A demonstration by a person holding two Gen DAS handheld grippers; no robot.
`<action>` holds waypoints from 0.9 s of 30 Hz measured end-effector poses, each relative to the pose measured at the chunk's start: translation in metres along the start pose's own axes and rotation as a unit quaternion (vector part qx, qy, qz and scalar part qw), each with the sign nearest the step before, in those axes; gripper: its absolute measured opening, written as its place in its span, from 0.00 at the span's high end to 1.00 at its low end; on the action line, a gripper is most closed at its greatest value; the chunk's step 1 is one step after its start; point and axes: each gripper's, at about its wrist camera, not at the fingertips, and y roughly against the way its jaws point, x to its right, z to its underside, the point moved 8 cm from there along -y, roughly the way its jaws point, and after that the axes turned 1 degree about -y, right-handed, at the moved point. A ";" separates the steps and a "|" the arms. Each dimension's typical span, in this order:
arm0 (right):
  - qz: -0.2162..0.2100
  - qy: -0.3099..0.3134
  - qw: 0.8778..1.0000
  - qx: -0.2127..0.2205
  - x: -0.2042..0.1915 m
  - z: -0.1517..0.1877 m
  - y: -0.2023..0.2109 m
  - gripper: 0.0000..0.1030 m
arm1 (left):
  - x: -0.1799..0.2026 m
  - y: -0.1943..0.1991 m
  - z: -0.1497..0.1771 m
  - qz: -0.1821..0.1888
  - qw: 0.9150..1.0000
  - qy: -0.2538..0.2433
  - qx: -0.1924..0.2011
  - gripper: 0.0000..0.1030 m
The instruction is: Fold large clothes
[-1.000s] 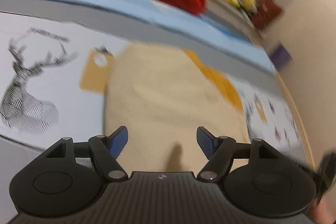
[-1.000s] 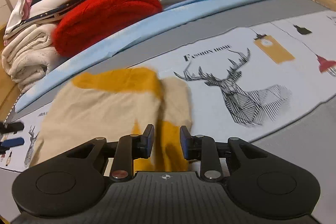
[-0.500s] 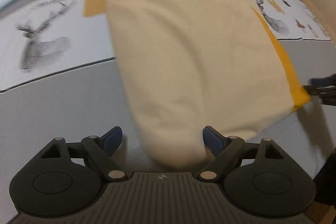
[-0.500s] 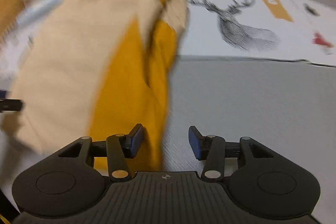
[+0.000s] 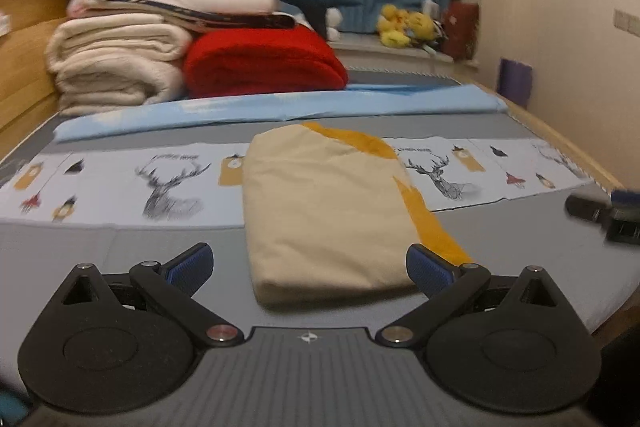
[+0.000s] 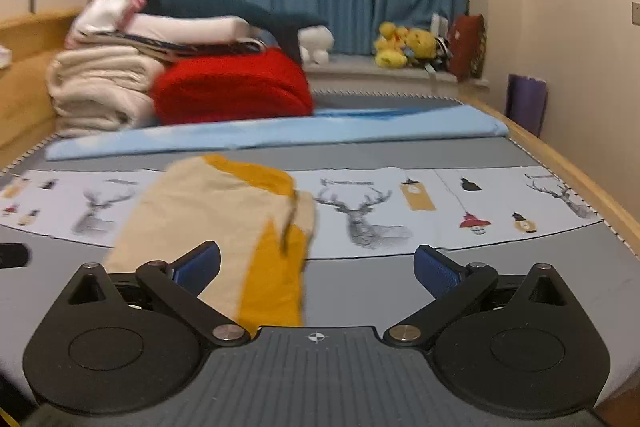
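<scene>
Now the folded garment [image 5: 324, 211] — cream with mustard-yellow panels — lies flat on the bed [image 5: 120, 247], its far end across the deer-print strip [image 5: 168, 183]. Both the left tongs [image 5: 310, 263] and the right tongs [image 6: 316, 267] have just been opening and stand spread wide, nothing between their pads. Bare grey sheet surrounds the garment's near edge; the stacked blankets [image 5: 128, 67] sit well apart near the headboard.

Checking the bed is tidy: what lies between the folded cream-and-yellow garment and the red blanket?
In both wrist views, a light blue sheet crosses between the garment and the red blanket.
</scene>
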 end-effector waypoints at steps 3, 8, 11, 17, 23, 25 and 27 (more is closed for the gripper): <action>0.007 0.003 1.000 0.003 -0.012 0.027 0.023 0.01 | 0.011 0.011 0.032 -0.021 1.000 0.015 -0.003 0.00; 0.020 0.019 1.000 -0.010 -0.032 0.044 0.030 0.01 | 0.010 -0.001 0.061 -0.033 0.997 0.045 -0.060 0.00; 0.028 0.035 0.999 0.001 -0.040 0.042 0.029 0.01 | 0.007 -0.007 0.058 -0.036 0.997 0.036 -0.056 0.00; 0.037 0.027 0.999 -0.002 -0.044 0.047 0.024 0.01 | 0.001 -0.008 0.059 -0.040 0.997 0.040 -0.062 0.00; 0.021 0.045 0.999 -0.004 -0.061 0.052 0.025 0.01 | 0.000 -0.010 0.058 -0.042 0.997 0.039 -0.057 0.00; 0.018 0.051 0.999 -0.007 -0.066 0.054 0.023 0.01 | -0.001 -0.012 0.058 -0.042 0.997 0.040 -0.057 0.00; 0.014 0.049 0.999 -0.010 -0.068 0.054 0.021 0.01 | 0.002 -0.013 0.058 -0.041 0.997 0.037 -0.059 0.00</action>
